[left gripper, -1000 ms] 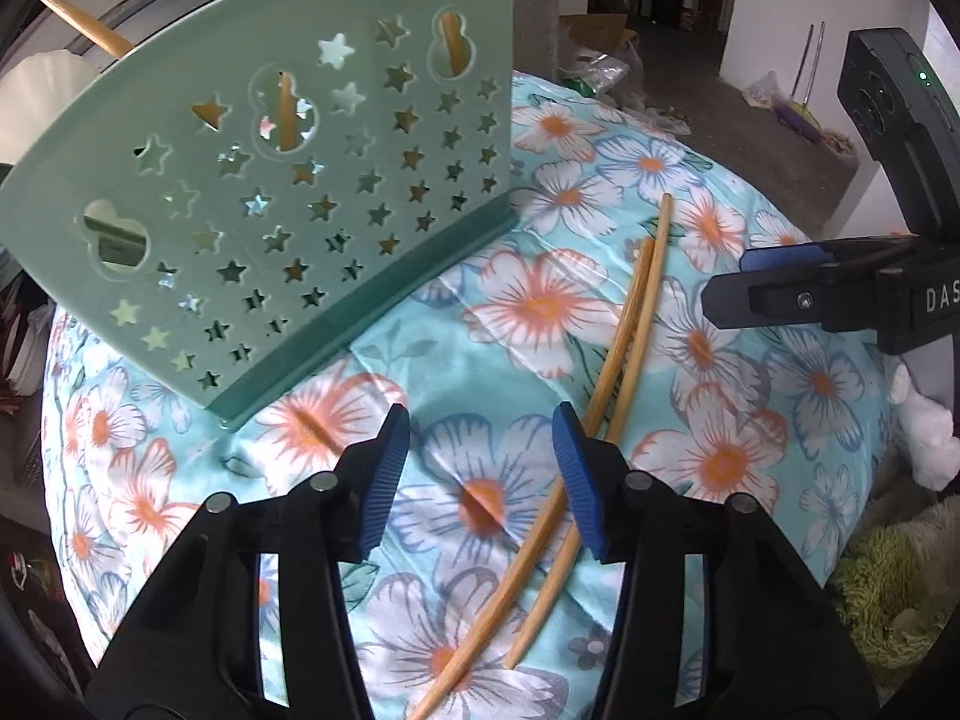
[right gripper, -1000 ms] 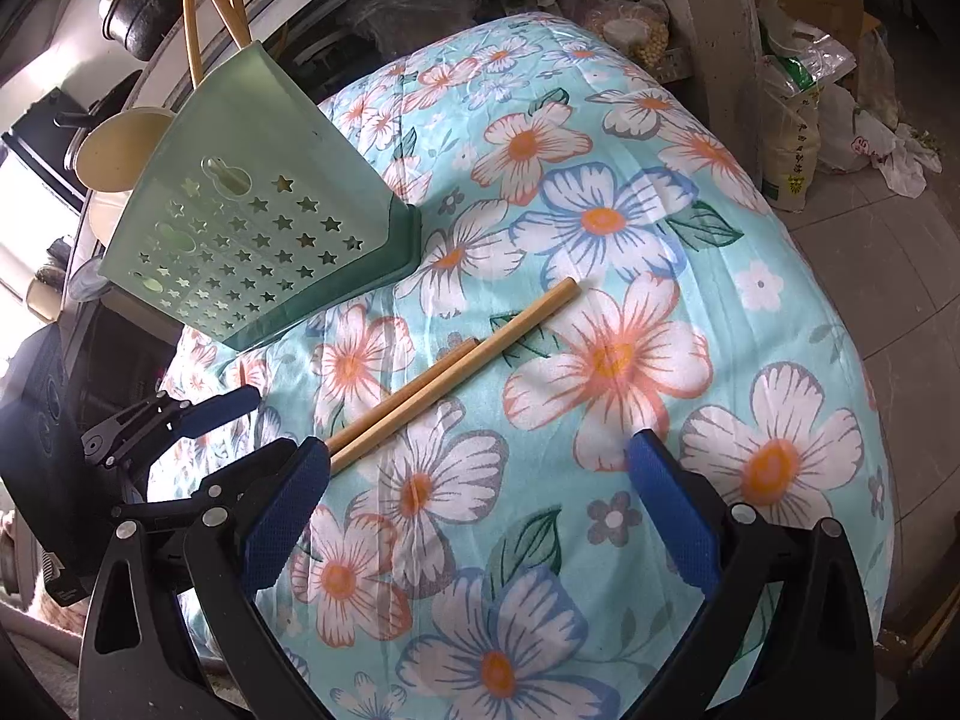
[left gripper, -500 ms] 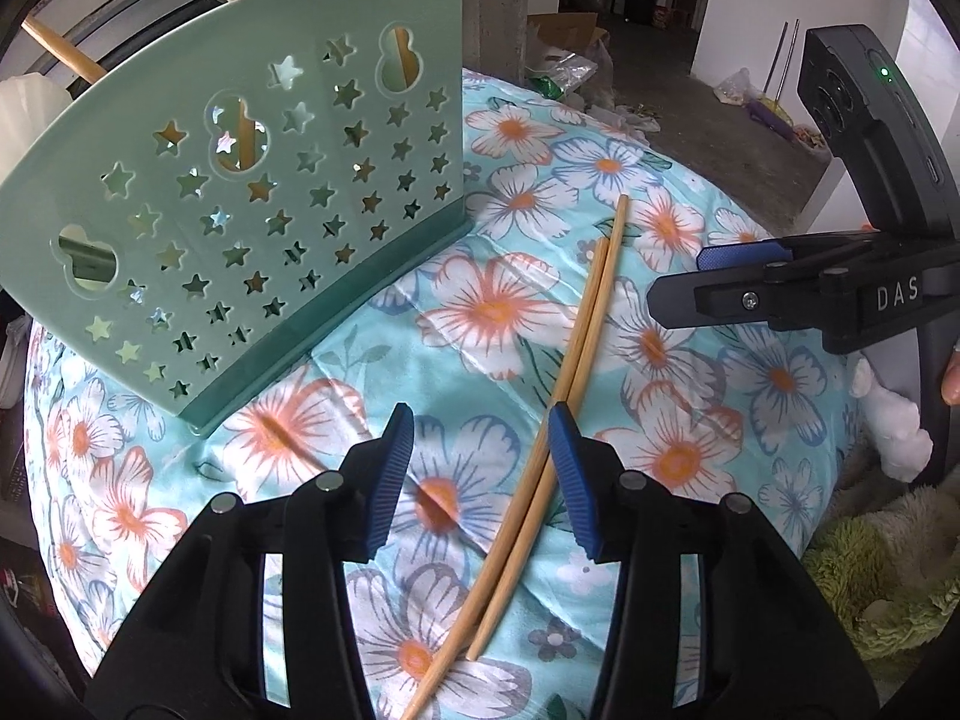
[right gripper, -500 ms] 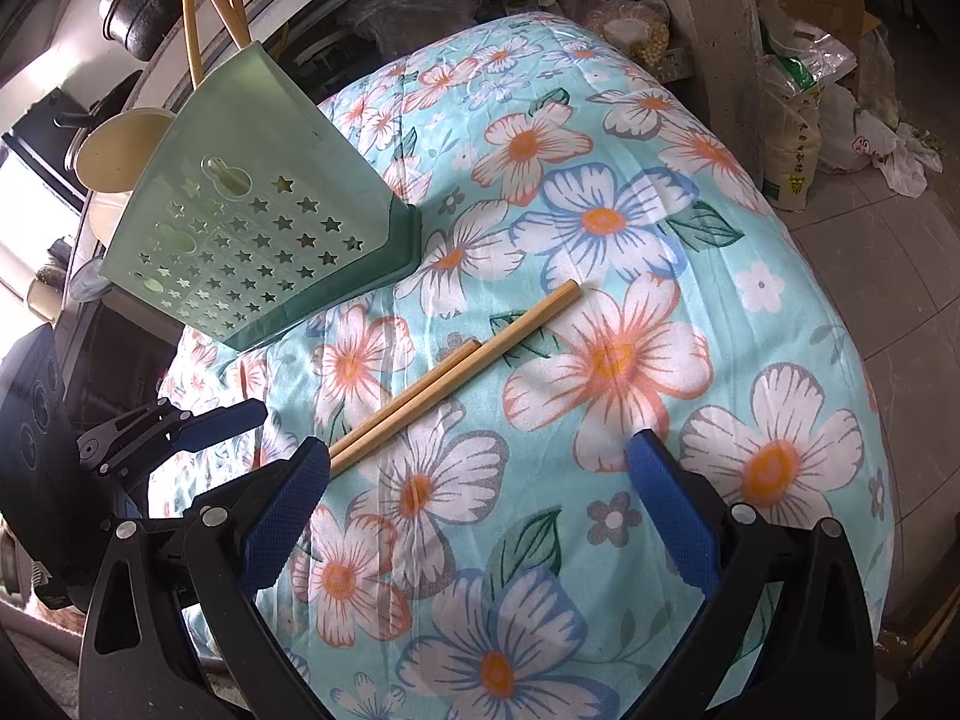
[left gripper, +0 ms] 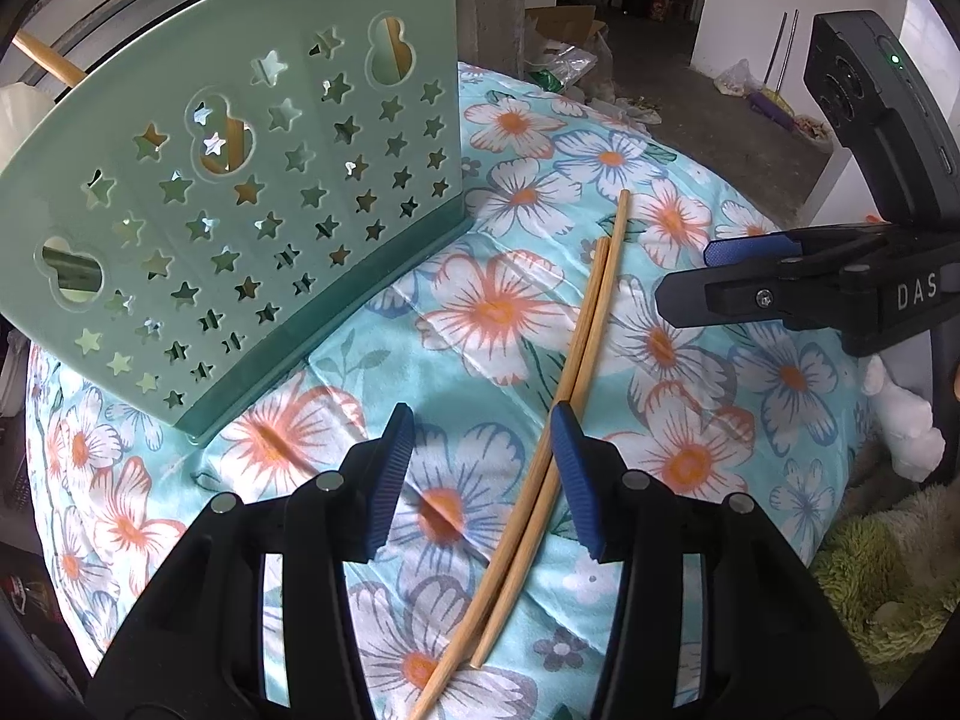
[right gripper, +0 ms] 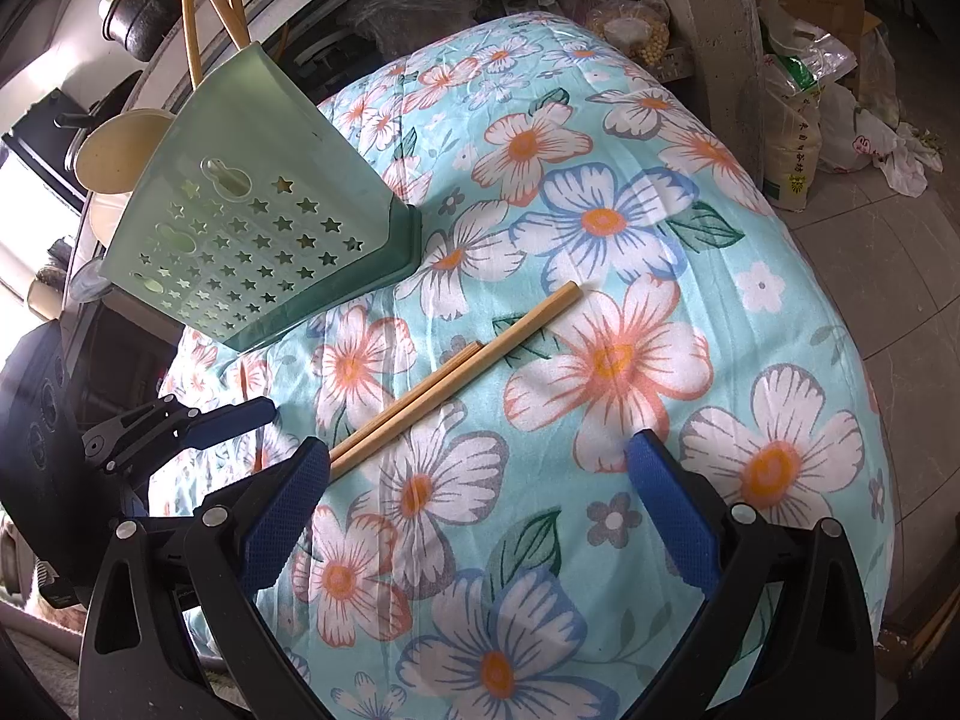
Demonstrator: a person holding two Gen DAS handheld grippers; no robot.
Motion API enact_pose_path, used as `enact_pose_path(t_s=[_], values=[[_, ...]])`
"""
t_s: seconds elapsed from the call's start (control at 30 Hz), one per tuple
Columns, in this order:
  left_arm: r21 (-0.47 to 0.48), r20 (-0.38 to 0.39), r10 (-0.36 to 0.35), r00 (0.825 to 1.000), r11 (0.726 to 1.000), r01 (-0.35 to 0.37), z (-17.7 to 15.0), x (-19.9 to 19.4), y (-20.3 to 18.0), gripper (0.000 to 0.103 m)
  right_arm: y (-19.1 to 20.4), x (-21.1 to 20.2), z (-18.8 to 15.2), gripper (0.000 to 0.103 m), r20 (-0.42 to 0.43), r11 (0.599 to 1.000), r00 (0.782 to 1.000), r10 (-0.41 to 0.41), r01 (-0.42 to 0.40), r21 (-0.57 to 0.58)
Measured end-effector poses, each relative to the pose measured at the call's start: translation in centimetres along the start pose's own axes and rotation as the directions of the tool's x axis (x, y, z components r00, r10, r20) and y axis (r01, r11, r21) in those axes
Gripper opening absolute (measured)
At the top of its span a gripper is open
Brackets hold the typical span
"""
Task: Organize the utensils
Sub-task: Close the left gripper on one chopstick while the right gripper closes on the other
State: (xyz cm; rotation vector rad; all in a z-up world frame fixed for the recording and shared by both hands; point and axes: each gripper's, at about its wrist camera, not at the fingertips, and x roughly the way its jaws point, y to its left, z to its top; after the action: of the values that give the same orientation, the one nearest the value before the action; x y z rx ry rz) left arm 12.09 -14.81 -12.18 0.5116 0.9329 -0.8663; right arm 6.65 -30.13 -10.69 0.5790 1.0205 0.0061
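The left gripper [left gripper: 480, 468], jaws apart and empty, hangs over two chopsticks [left gripper: 576, 372] mid-frame. Next it should close on them for the green holder [left gripper: 240, 210], upper left.

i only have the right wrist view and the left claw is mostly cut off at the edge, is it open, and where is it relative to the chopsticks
Observer: The left claw is open and holds nothing. The chopsticks lie on the cloth, passing close by its pad on the right-hand side.
Operator: my own finger hides their near ends, are they level
Observer: No. One stops short, and the other runs on past the bottom edge of the left wrist view.
Operator: anything low down inside the holder
Observer: Through the cutouts of the holder, something wooden shows inside.
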Motion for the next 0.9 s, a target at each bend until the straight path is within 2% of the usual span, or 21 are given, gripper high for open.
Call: enact_pose_path(t_s=[0.37,0.53,0.9], values=[[0.066,-0.033,-0.018,0.999,0.998,0.020,0.7,1.1,-1.2,0.045,0.0,0.0,0.1,0.097,0.002,1.000,1.000,0.003,-0.003,0.001],[0.067,-0.029,-0.012,1.000,0.998,0.014,1.3,1.8,-1.4,0.045,-0.1,0.0,0.1,0.097,0.004,1.000,1.000,0.005,-0.005,0.003],[0.096,-0.003,-0.007,1.000,0.995,0.007,4.1,3.6,-2.5,0.043,-1.6,-0.5,0.2,0.097,0.043,0.989,0.993,0.112,-0.115,0.093]])
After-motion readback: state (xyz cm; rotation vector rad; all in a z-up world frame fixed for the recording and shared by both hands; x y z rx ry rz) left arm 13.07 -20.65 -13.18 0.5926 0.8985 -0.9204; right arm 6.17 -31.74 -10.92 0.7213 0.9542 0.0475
